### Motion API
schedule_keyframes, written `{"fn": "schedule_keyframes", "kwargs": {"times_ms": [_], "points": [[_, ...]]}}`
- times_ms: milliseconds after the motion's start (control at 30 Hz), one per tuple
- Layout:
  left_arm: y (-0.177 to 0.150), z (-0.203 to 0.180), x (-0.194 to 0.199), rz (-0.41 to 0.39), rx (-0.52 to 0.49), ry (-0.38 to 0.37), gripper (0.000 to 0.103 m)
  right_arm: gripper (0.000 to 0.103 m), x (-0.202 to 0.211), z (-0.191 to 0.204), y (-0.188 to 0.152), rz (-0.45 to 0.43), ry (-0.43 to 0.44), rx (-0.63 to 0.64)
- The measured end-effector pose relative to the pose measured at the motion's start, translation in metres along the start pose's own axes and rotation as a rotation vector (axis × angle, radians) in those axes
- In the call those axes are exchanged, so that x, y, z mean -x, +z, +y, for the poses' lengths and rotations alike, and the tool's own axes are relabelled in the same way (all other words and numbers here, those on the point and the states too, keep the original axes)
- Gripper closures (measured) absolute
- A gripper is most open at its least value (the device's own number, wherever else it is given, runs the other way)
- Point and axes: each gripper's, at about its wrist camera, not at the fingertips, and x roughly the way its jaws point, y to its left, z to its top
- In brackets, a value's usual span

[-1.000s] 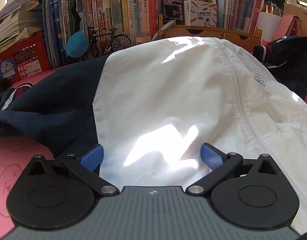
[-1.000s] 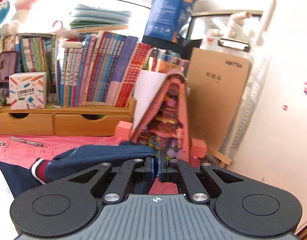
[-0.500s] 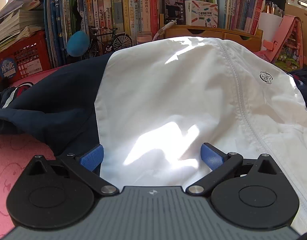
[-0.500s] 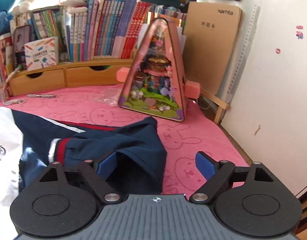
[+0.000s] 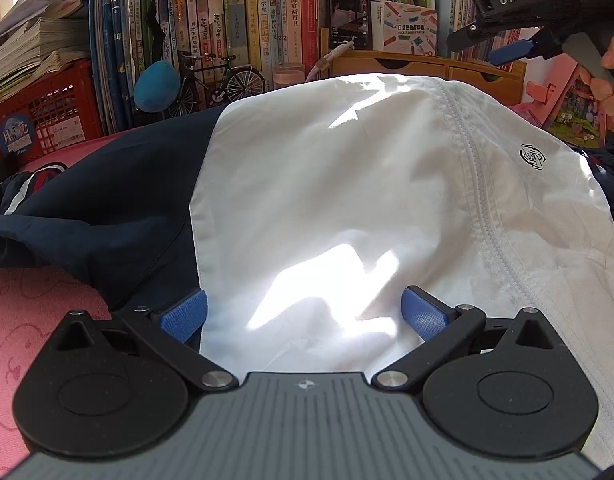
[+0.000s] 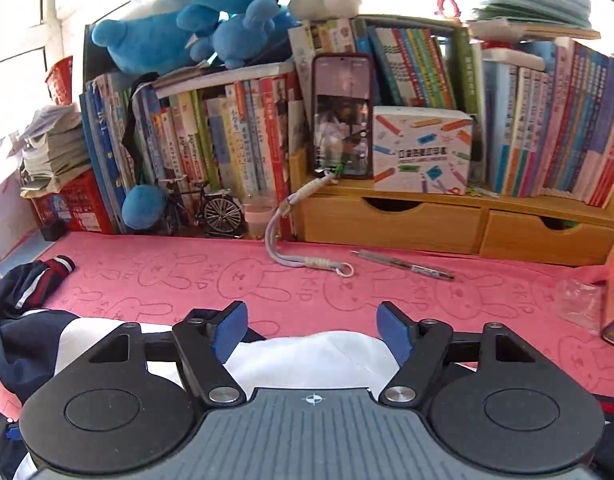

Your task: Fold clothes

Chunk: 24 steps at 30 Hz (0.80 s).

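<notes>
Jacket (image 5: 347,184) released; right hand-held gripper (image 6: 309,330) now open, lifted.

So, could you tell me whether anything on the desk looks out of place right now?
A pen and a looped cord lie loose on the pink mat behind the jacket. The jacket's left sleeve lies bunched at the mat's edge. Nothing looks spilled or damaged.

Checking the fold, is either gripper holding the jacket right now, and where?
Nothing is held: left gripper and right gripper are both open above the jacket.
</notes>
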Motion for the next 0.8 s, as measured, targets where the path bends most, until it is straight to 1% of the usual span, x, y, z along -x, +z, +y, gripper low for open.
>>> {"fn": "schedule_keyframes", "kwargs": {"times_ms": [67,100,133,200,233,300,433,533,567,633,667,700,733,767,800], "points": [[0.0,0.0,0.0,0.0,0.002,0.001,0.0,0.041,-0.035,0.025,0.004,0.041,-0.005,0.05],[0.0,0.0,0.0,0.0,0.002,0.001,0.0,0.044,-0.049,0.034,0.001,0.074,-0.002,0.063],[0.0,0.0,0.0,0.0,0.003,0.001,0.0,0.047,-0.051,0.039,-0.005,0.104,0.016,0.08],[0.0,0.0,0.0,0.001,0.004,0.0,0.0,0.057,-0.054,0.048,-0.018,0.164,0.055,0.114],[0.0,0.0,0.0,0.001,0.005,-0.001,0.0,0.058,-0.055,0.053,-0.025,0.193,0.074,0.131],[0.0,0.0,0.0,0.001,0.005,-0.001,0.0,0.06,-0.043,0.052,-0.041,0.227,0.101,0.156],[0.0,0.0,0.001,0.001,0.005,0.0,0.0,0.06,-0.017,0.05,-0.075,0.292,0.152,0.204],[0.001,0.0,0.001,0.001,0.005,-0.001,0.0,0.06,-0.002,0.049,-0.093,0.3,0.168,0.229],[0.001,0.0,0.001,0.001,0.005,0.0,0.0,0.059,0.001,0.05,-0.096,0.296,0.17,0.247],[0.001,0.0,0.001,0.001,0.006,0.0,0.0,0.057,0.005,0.05,-0.093,0.288,0.178,0.236],[0.001,-0.001,0.001,0.001,0.007,0.0,0.0,0.052,0.007,0.049,-0.092,0.284,0.182,0.229],[0.001,-0.001,0.001,0.001,0.007,0.001,0.0,0.043,0.006,0.046,-0.086,0.268,0.203,0.187],[0.001,-0.002,0.001,0.001,0.007,0.001,0.0,0.038,0.005,0.042,-0.08,0.251,0.226,0.14],[0.001,-0.002,0.001,0.001,0.007,0.002,0.0,0.031,0.002,0.041,-0.073,0.23,0.231,0.106],[0.002,-0.003,0.0,0.001,0.008,0.003,0.0,0.026,0.0,0.04,-0.066,0.21,0.234,0.073]]}}
